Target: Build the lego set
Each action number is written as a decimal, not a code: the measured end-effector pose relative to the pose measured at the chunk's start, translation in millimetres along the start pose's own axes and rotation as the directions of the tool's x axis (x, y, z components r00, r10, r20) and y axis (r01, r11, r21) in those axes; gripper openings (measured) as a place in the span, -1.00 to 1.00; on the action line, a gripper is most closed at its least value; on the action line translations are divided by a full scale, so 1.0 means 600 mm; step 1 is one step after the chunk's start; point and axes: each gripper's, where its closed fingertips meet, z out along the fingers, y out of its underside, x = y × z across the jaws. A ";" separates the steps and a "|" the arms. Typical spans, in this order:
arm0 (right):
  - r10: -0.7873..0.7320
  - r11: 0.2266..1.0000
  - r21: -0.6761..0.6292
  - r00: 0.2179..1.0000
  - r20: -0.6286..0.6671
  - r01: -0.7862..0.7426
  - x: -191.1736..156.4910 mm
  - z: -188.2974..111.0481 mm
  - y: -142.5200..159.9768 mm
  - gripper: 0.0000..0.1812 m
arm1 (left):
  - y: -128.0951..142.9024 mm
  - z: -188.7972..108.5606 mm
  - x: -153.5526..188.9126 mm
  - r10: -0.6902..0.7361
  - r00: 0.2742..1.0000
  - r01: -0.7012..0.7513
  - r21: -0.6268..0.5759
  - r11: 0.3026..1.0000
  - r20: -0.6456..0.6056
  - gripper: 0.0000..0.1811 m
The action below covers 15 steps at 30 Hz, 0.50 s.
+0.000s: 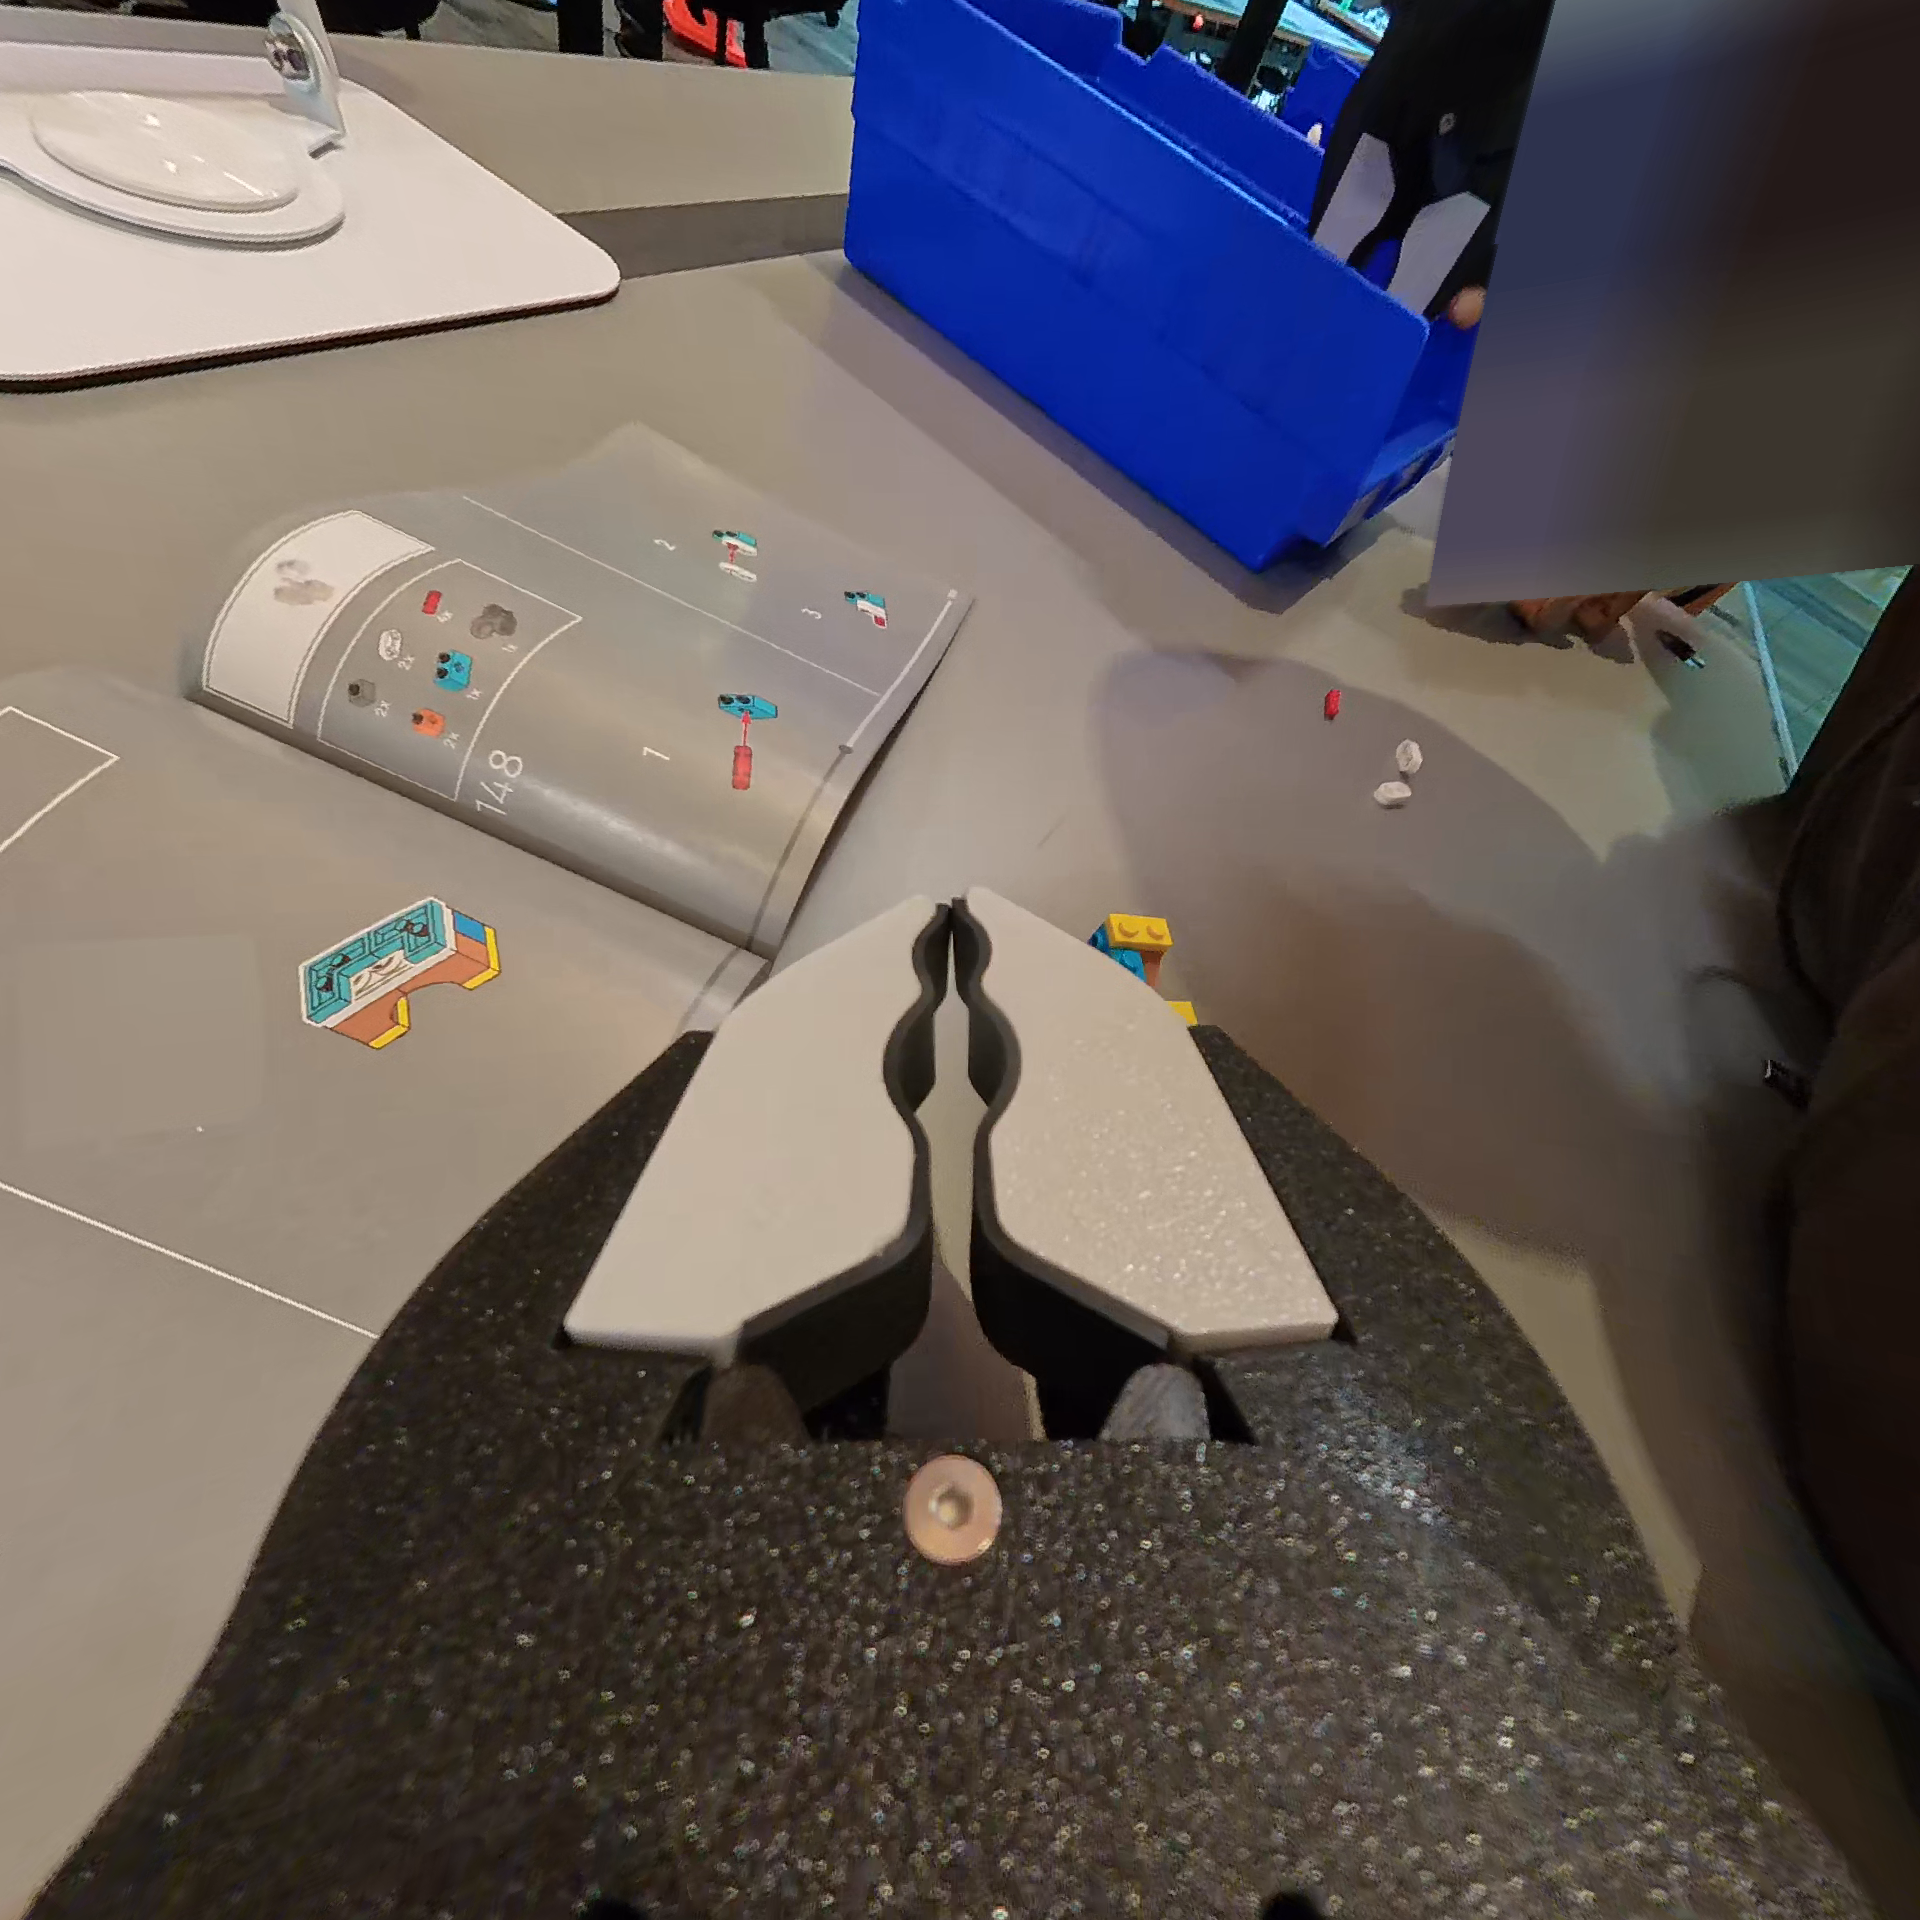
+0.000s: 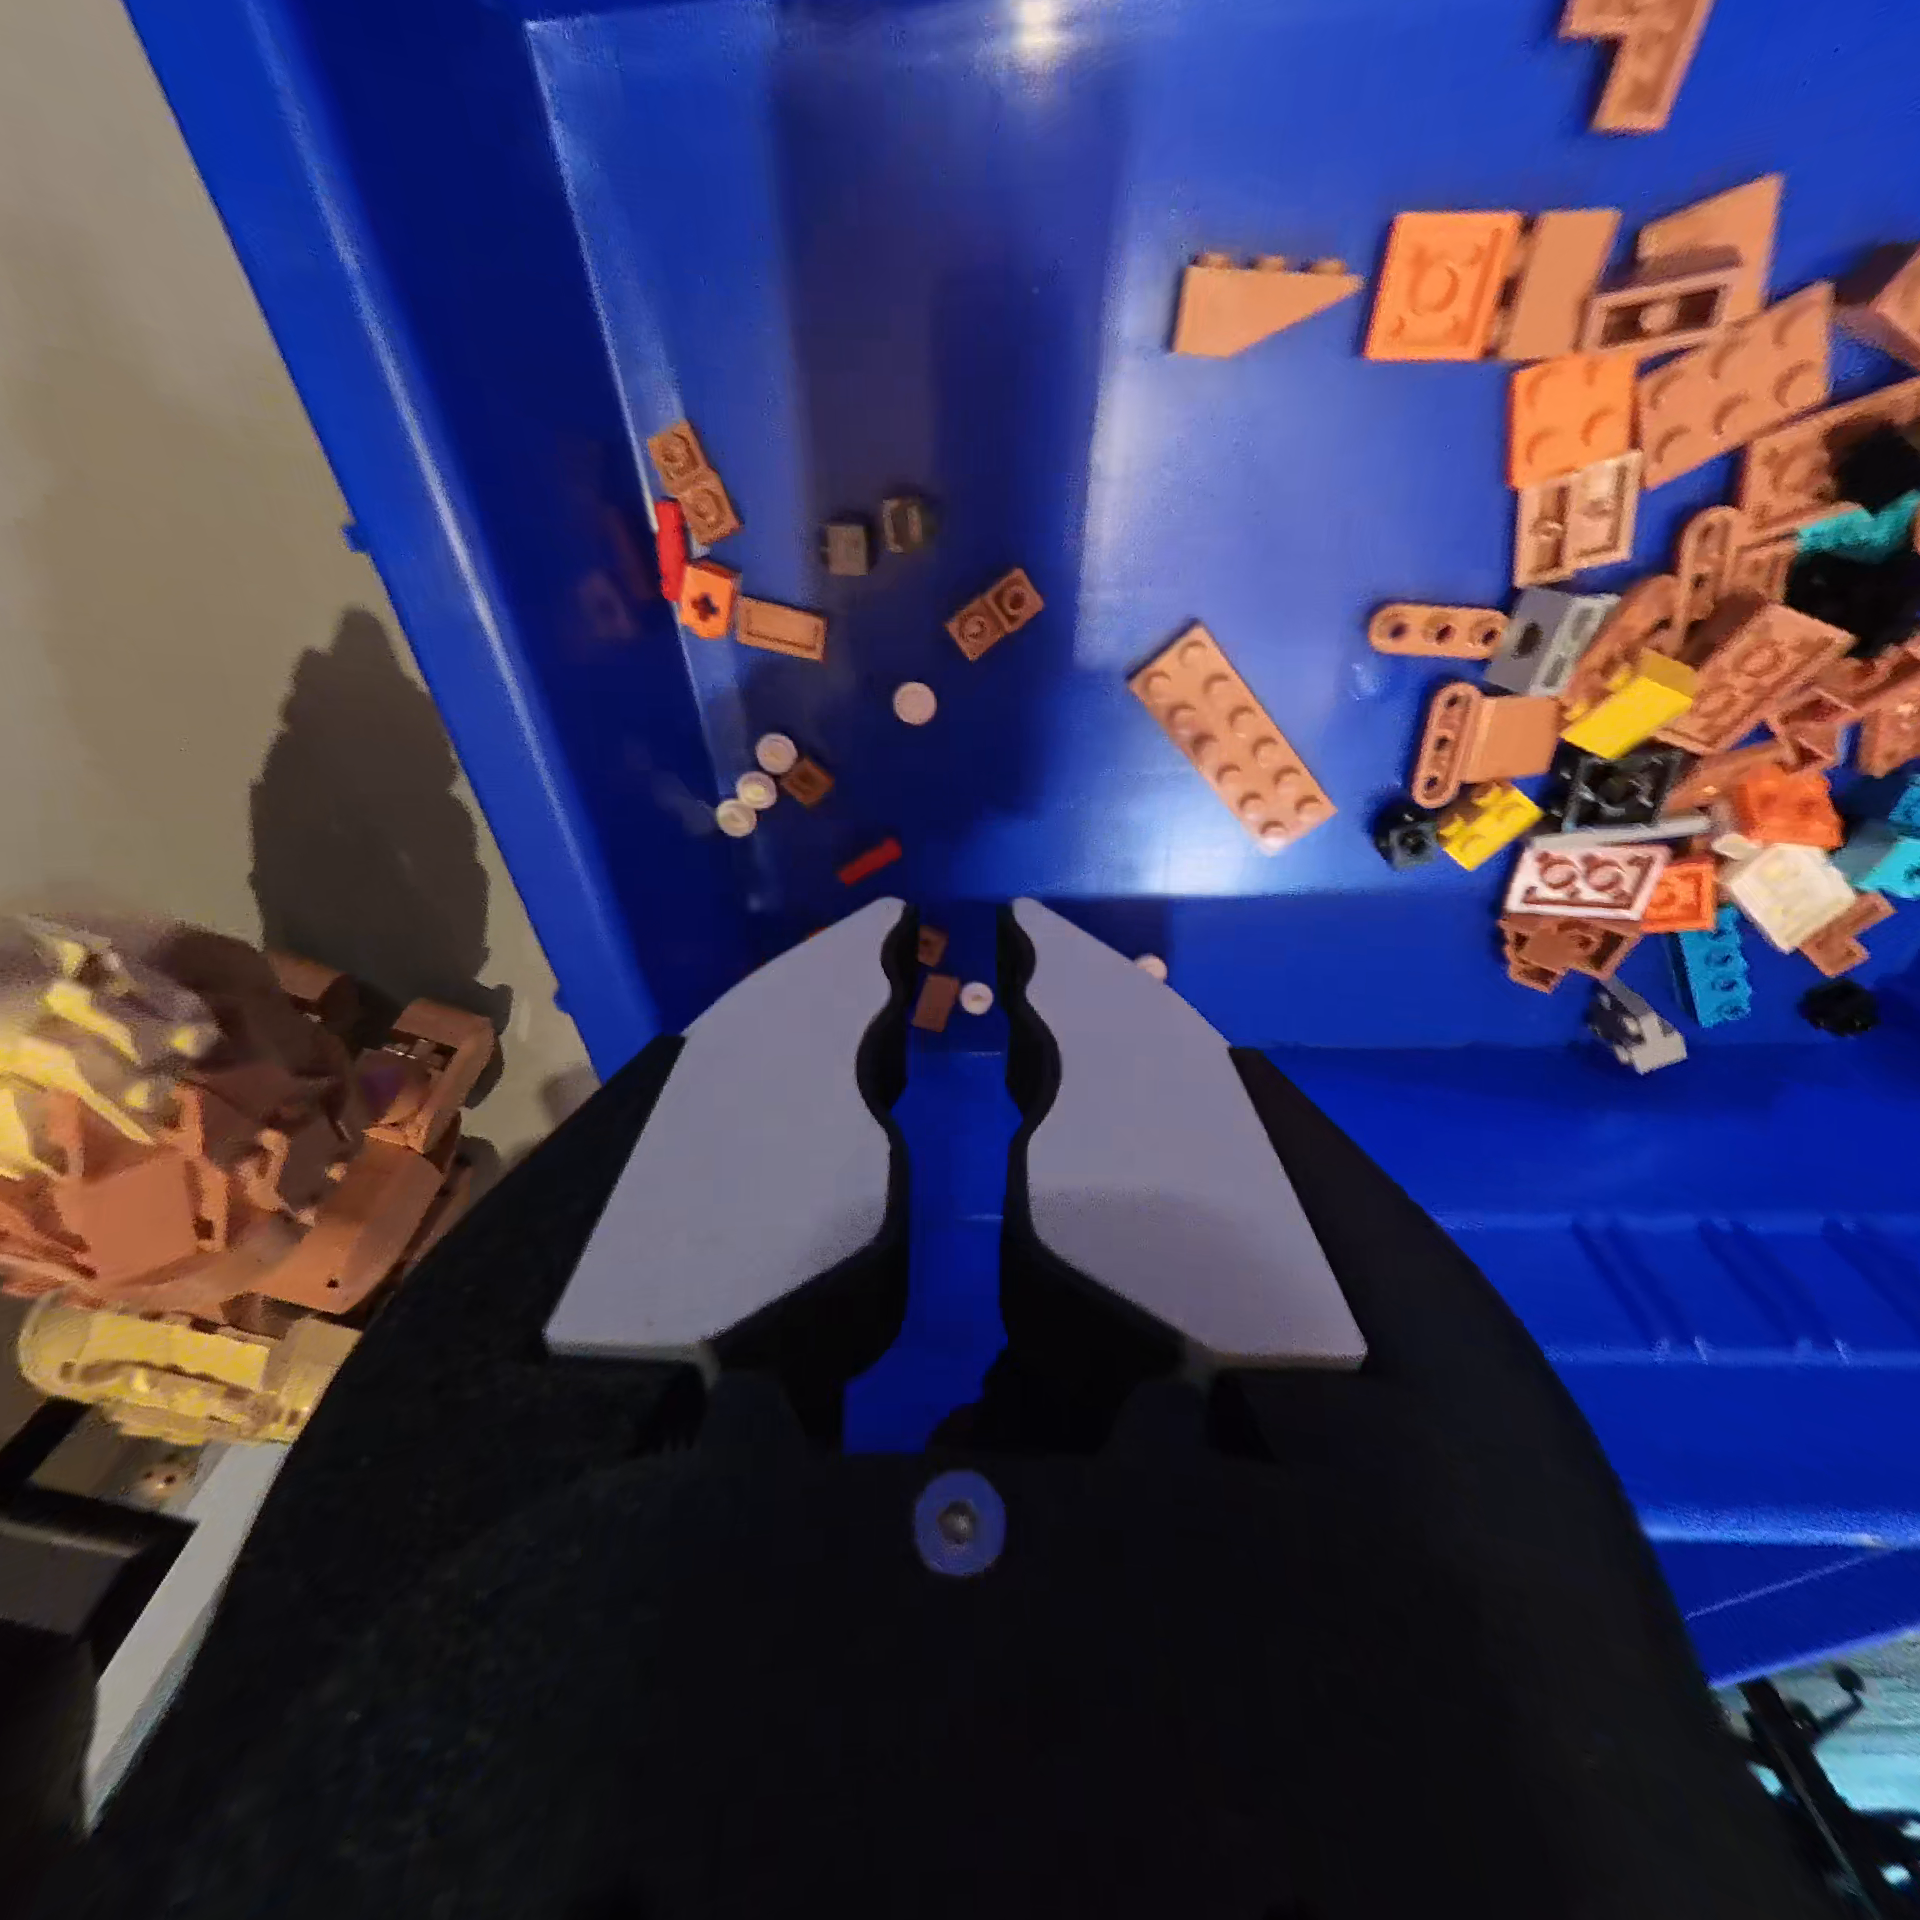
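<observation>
left tongs clenched empty beside small lego build; right tongs released over bin's loose bricks

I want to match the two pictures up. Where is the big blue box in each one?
Left wrist view: the blue bin stands on the grey table at the upper right, seen from outside, beyond the instruction booklet.
Right wrist view: the blue bin fills most of the picture, seen from above, with loose bricks inside.
Shared landmark: the grey table, a strip at the left edge here.
</observation>
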 end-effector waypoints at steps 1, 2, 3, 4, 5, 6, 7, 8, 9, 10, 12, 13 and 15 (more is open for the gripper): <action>-0.005 1.000 -0.020 1.000 0.013 0.005 -0.005 0.006 -0.001 -0.84 | 0.000 0.001 0.000 0.003 1.000 -0.003 -0.002 1.000 0.001 -1.00; -0.008 0.999 -0.043 1.000 0.024 0.009 -0.009 0.012 0.000 -0.84 | 0.000 0.001 0.001 0.005 1.000 -0.005 -0.002 1.000 0.002 -1.00; -0.011 0.998 -0.068 1.000 0.027 0.013 -0.012 0.018 0.001 -0.84 | 0.000 0.001 0.001 0.007 1.000 -0.007 -0.001 1.000 0.003 -1.00; -0.013 0.996 -0.092 0.999 0.029 0.016 -0.015 0.024 0.003 -0.84 | 0.000 0.001 0.001 0.009 1.000 -0.009 0.000 1.000 0.003 -1.00; -0.012 0.993 -0.118 0.999 0.037 0.016 -0.018 0.029 0.006 -0.84 | 0.000 0.001 0.001 0.009 1.000 -0.009 0.000 1.000 0.002 -1.00; -0.008 0.990 -0.142 0.999 0.051 0.015 -0.022 0.035 0.009 -0.84 | 0.000 0.000 0.001 0.009 1.000 -0.009 -0.002 1.000 0.001 -1.00; -0.002 0.986 -0.169 0.998 0.062 0.013 -0.025 0.040 0.013 -0.84 | 0.001 0.001 0.001 0.008 1.000 -0.008 -0.003 1.000 0.000 -1.00; 0.005 0.981 -0.194 0.998 0.067 0.008 -0.027 0.044 0.017 -0.84 | 0.001 0.001 0.001 0.008 1.000 -0.008 -0.004 1.000 -0.001 -1.00; 0.015 0.977 -0.214 0.997 0.070 0.000 -0.028 0.048 0.020 -0.83 | 0.001 0.001 0.002 0.008 1.000 -0.008 -0.006 1.000 -0.002 -1.00; 0.028 0.974 -0.226 0.997 0.077 -0.010 -0.030 0.050 0.021 -0.82 | 0.001 0.001 0.002 0.008 1.000 -0.008 -0.007 1.000 -0.002 -1.00; 0.044 0.974 -0.226 0.997 0.069 -0.027 -0.028 0.049 0.018 -0.83 | 0.001 0.001 0.003 0.010 1.000 -0.010 -0.009 1.000 -0.002 -1.00; 0.050 0.973 -0.227 0.997 0.062 -0.035 -0.028 0.049 0.017 -0.82 | 0.001 0.001 0.003 0.012 1.000 -0.012 -0.010 1.000 -0.002 -1.00; 0.053 0.974 -0.226 0.996 0.068 -0.036 -0.031 0.050 0.016 -0.81 | 0.002 0.002 0.004 0.017 1.000 -0.017 -0.015 1.000 -0.003 -1.00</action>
